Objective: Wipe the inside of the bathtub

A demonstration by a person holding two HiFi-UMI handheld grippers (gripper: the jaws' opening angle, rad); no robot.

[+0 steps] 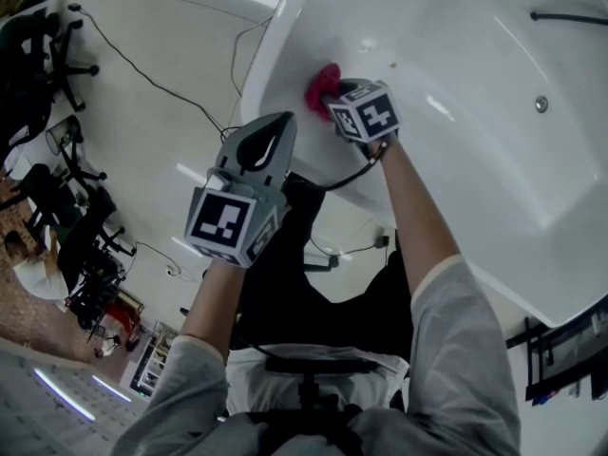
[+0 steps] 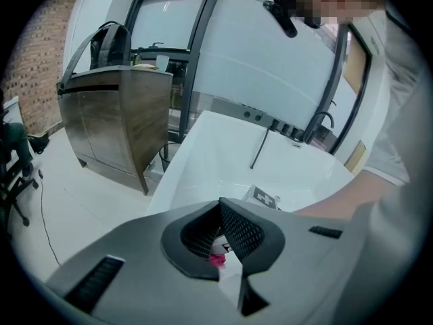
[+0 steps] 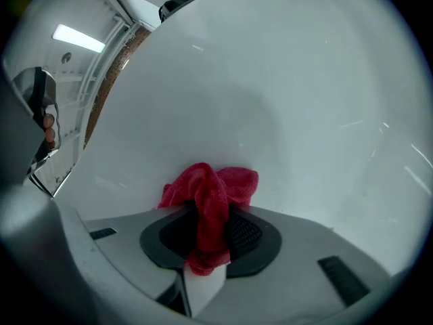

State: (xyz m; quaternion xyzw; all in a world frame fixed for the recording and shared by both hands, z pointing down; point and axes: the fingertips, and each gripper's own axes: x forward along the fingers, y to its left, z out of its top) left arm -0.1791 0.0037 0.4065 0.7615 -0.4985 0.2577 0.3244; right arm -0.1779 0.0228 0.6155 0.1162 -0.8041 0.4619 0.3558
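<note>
The right hand-held gripper is clamping a crumpled red terry cloth and pressing it against the smooth, curved white inner wall of the bathtub, near its rim, with bare wall spreading beyond. The left hand-held gripper is hovering at the bathtub's near rim, its ribbed jaws together on nothing. Only its view is showing the dark tap at the bathtub's far end and a wooden cabinet beside the bathtub.

A pale glossy floor spread out to the left under a trailing black cable and dark office chairs, a curved wooden cabinet stood by the far-left brick wall, and a dark-framed glass partition rose behind.
</note>
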